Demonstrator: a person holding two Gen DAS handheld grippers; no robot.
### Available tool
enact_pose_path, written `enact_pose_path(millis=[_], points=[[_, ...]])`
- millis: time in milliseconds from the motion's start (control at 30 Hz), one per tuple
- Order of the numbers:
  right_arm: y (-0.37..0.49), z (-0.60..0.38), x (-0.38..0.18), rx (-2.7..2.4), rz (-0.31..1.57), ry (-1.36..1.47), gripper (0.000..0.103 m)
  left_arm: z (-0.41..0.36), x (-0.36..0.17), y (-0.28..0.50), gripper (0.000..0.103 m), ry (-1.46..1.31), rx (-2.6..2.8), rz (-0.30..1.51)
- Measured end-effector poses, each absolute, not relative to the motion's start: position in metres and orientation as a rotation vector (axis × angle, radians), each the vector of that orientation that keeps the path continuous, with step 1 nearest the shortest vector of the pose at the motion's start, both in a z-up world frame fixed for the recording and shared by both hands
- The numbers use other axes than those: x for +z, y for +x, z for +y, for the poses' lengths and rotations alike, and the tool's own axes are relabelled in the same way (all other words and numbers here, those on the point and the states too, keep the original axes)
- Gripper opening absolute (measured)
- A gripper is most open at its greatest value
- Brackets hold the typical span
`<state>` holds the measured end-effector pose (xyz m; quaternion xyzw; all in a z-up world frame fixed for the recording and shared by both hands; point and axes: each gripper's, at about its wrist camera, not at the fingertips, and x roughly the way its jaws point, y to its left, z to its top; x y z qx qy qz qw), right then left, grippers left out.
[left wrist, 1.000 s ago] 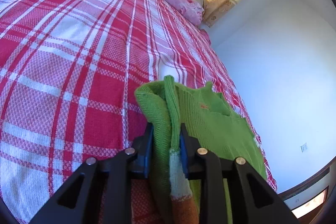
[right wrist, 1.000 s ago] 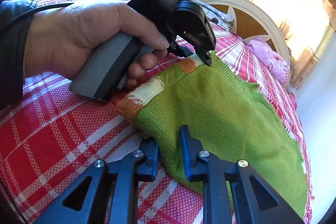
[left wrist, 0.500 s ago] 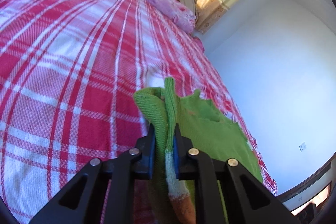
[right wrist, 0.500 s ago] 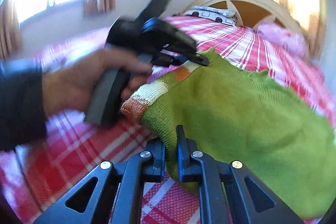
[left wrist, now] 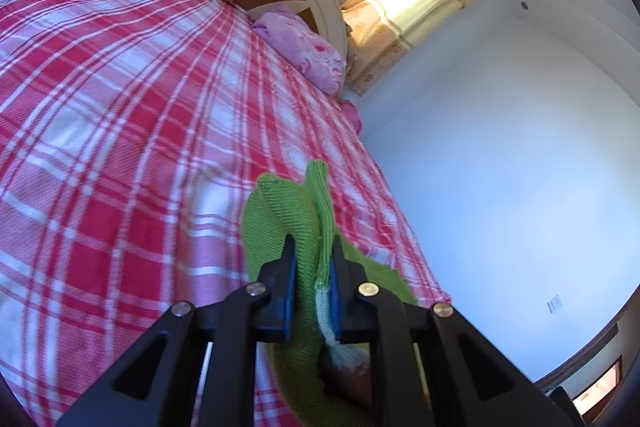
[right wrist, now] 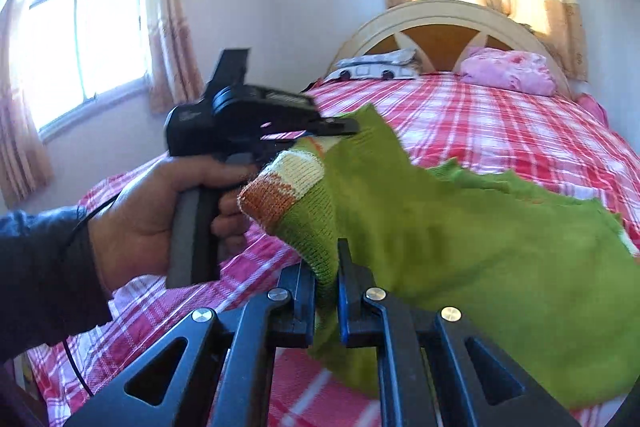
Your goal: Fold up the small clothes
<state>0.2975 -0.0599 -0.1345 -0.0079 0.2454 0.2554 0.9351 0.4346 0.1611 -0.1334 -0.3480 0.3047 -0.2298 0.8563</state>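
Note:
A small green knit sweater (right wrist: 460,247) with an orange and cream striped band (right wrist: 280,183) hangs lifted above the red plaid bed (right wrist: 500,123). My left gripper (left wrist: 312,251) is shut on a bunched green edge of the sweater (left wrist: 288,211). In the right wrist view the left gripper (right wrist: 344,127) shows at the sweater's upper corner, held by a hand (right wrist: 144,223). My right gripper (right wrist: 326,263) is shut on the sweater's lower edge just below the striped band. The rest of the sweater drapes to the right.
The plaid bedspread (left wrist: 120,115) fills the left wrist view. A pink pillow (right wrist: 508,71) and a grey patterned pillow (right wrist: 372,65) lie by the cream headboard (right wrist: 440,15). A window (right wrist: 80,39) is on the left, a white wall (left wrist: 500,167) on the right.
Both grippers have closed on the sweater and lifted it off the bed. The views have tilted up, so more of the headboard, curtains and window shows.

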Motion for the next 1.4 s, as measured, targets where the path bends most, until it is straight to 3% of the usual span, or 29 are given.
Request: enact_pose_path(millis=[700, 1400], points=[[0.271, -0.188, -0.114, 0.46, 0.515, 0.174, 0.006, 0.03, -0.086, 0.437, 0.014, -0.628, -0.673, 0.641], [0.265, -0.281, -0.11, 0.395, 0.568, 0.33, 0.006, -0.066, -0.082, 0.444, 0.014, -0.537, -0.697, 0.714]])
